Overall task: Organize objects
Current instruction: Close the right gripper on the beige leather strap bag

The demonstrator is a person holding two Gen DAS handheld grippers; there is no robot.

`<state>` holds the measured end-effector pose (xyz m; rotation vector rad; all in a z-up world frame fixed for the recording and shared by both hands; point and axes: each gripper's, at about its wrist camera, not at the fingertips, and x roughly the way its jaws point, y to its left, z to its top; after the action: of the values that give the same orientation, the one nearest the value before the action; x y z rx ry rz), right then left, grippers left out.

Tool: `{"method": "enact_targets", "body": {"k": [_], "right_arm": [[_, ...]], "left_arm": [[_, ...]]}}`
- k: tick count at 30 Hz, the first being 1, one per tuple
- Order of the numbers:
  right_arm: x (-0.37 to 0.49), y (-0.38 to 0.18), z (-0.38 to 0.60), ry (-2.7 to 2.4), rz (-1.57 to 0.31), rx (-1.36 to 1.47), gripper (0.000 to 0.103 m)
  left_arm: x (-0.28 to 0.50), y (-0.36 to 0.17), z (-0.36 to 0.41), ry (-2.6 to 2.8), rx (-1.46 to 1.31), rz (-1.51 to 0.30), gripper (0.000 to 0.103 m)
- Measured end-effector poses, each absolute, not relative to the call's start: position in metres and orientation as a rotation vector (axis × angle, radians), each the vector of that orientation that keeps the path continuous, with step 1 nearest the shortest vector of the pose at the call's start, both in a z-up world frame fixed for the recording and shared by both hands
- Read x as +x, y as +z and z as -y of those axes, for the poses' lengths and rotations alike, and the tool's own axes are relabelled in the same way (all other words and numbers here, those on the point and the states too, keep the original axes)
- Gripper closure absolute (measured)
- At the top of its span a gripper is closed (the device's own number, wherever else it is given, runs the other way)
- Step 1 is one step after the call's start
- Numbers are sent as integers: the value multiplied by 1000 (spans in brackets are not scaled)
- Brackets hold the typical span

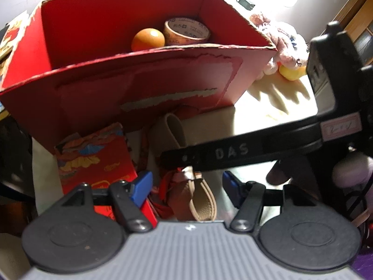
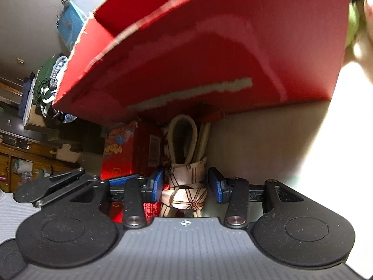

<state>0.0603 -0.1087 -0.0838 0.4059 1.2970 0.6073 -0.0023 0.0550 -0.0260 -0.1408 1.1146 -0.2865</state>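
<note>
An open red cardboard box [image 1: 144,79] stands on the white table and holds an orange ball [image 1: 148,39] and a roll of printed tape [image 1: 186,31]. In front of it lies a beige strap with a patterned scarf tied round it [image 2: 186,177]; its leather end shows in the left wrist view [image 1: 198,198]. My left gripper [image 1: 185,189] is open above the strap. My right gripper [image 2: 185,186] is open, its blue pads on either side of the scarf-wrapped strap, not clearly pressing it. The right gripper's black body [image 1: 268,149] crosses the left view.
A small red patterned box [image 1: 98,161] lies left of the strap, also in the right wrist view [image 2: 130,149]. A pink plush toy [image 1: 279,39] and a yellow object [image 1: 291,71] sit right of the big box. Clothes and wooden furniture [image 2: 35,107] are at left.
</note>
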Motion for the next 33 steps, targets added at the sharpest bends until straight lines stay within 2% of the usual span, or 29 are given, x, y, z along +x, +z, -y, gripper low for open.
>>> {"method": "enact_targets", "body": {"k": [6, 9, 19, 23, 33], "right_arm": [[62, -85, 114, 599, -1316, 458, 76], [60, -81, 120, 597, -1312, 460, 77], [56, -64, 148, 543, -1271, 459, 78], [50, -56, 163, 515, -1244, 467, 78], [32, -23, 184, 464, -1122, 476, 78]], "left_arm": [[5, -35, -52, -295, -135, -1140, 41], [8, -40, -51, -300, -135, -1157, 41], [16, -54, -31, -376, -140, -1217, 43], [18, -49, -17, -411, -107, -1201, 50], [20, -17, 13, -567, -67, -1107, 54]]}}
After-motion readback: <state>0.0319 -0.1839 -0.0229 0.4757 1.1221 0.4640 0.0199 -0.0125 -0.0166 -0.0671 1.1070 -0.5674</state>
